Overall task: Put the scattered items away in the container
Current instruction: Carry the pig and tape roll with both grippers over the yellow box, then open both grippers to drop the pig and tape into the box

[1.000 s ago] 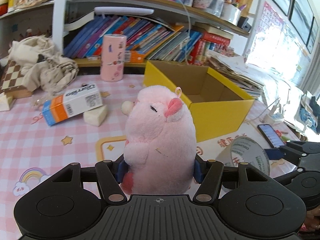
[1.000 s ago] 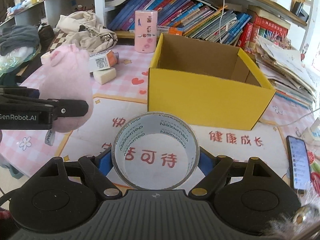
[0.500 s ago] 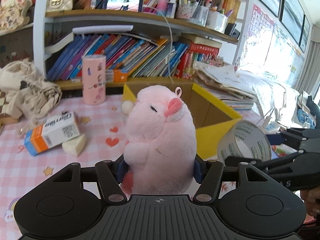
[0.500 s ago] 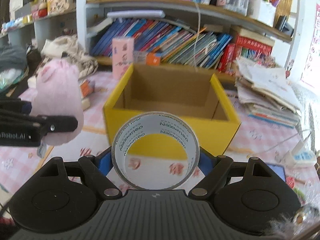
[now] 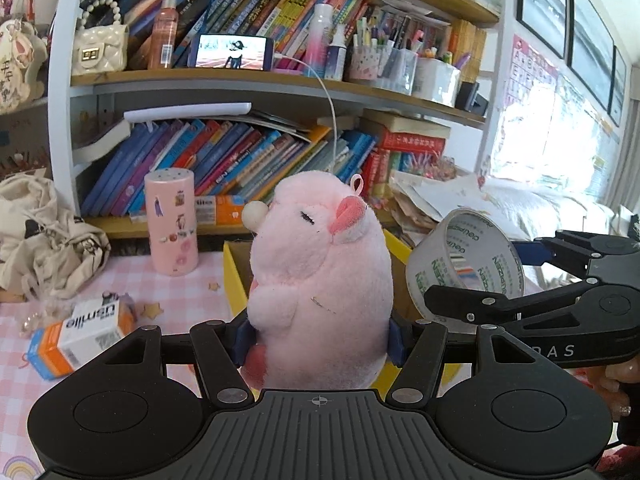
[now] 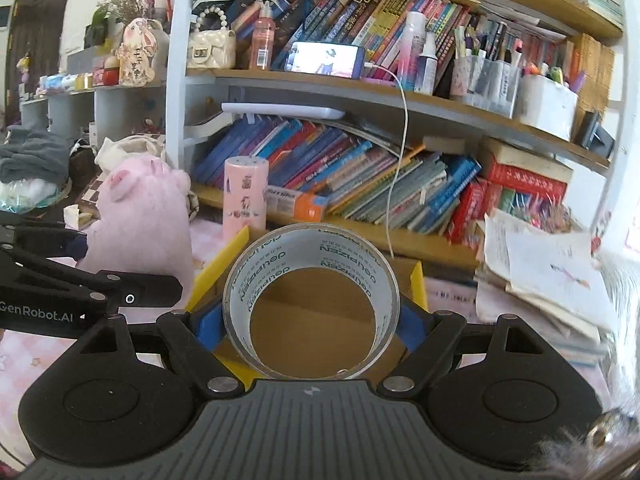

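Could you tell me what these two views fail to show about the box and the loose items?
- Yellow box floor: left wrist view, hidden by the pink plush; right wrist view, by the tape roll.
- Orange carton: absent from the right wrist view.
- Small print on the carton: too small to read.

Bookshelf [image 5: 280, 96] crammed with books, lit phone [image 5: 234, 52] charging, cream handbag [image 5: 100, 48], paper stack [image 6: 540, 280]

Bright daylight, window glare, fisheye-warped edges
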`<state>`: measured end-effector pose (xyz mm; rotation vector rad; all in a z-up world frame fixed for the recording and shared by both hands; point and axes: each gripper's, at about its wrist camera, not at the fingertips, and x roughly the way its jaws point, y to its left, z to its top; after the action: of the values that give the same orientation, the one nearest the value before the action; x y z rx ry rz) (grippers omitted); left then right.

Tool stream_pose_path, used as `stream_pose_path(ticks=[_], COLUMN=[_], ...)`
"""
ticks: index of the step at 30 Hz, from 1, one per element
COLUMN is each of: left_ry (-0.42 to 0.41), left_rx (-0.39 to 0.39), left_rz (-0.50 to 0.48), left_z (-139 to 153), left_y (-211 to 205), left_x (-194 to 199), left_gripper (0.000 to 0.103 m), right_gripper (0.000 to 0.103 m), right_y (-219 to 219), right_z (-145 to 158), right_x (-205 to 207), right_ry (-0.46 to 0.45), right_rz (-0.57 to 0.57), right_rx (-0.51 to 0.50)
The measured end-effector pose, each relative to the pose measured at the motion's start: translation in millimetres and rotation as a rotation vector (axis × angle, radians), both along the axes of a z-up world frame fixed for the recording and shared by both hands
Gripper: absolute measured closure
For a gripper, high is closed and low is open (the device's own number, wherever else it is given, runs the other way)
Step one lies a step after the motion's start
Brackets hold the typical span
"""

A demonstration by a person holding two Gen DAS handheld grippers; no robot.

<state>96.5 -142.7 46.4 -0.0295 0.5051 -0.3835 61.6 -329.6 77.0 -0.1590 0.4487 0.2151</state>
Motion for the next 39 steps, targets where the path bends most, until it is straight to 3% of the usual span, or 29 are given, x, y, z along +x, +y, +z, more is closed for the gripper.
stream_pose_path(ticks=[4,10,19,27,33,39], left_ry=[0.004,0.077,0.177,0.268,0.328,0.33], left_rx=[0.018,0.056,0.227,0.352,0.379,0.451], left_rz=[0.016,0.042,-0.017,-0.071,-0.066,-0.056], left_z=[1.2,-12.1,-34.3,-55.0,-68.7,-74.0], left_y=[-13.5,-31.6,-59.4,-78.6,-83.9,-93.4], left_x=[18.0,52.9,91.8,111.7,117.4,125.7], left_gripper=[0.042,0.042,0.042,0.041,0.041,0.04], right_gripper=[0.021,0.021,0.021,0.021,0.021,0.021], right_y=[-14.8,-31.0,-37.6,-25.2,-19.6,-11.1], right_z=[0.0,-15.8,-50.8,-73.2,-88.4,-99.1], right_x=[25.8,68.2,117.3,144.4,164.3,181.7], right_ry=[0.002,0.069,0.191,0.272,0.363,0.406], right_rz=[0.039,0.105,0.249,0.46,0.545,0.601], right_rx=[-0.008,-0.046,-0.202,-0.374,-0.457,-0.543])
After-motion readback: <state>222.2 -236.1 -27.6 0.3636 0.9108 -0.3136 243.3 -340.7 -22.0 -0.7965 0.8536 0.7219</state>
